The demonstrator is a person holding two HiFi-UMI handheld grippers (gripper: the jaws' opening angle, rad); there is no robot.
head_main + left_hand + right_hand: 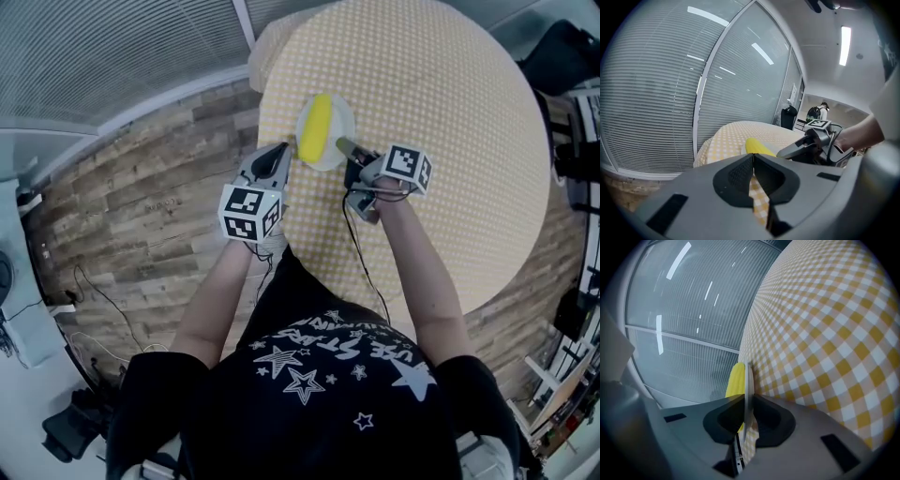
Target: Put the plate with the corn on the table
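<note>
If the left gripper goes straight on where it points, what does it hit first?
The left gripper would probably meet the plate rim first, with the corn right behind it, though depth is unclear.

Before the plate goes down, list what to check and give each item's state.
1. right gripper shut on the rim of the plate: ok.
2. corn lying on the plate: ok.
3. Plate over the table, inside its edge: ok.
4. left gripper shut with nothing between its jaws: ok.
5. Left gripper apart from the plate's near rim: cannot tell.
6. Plate's underside already resting on the table: cannot tell.
</note>
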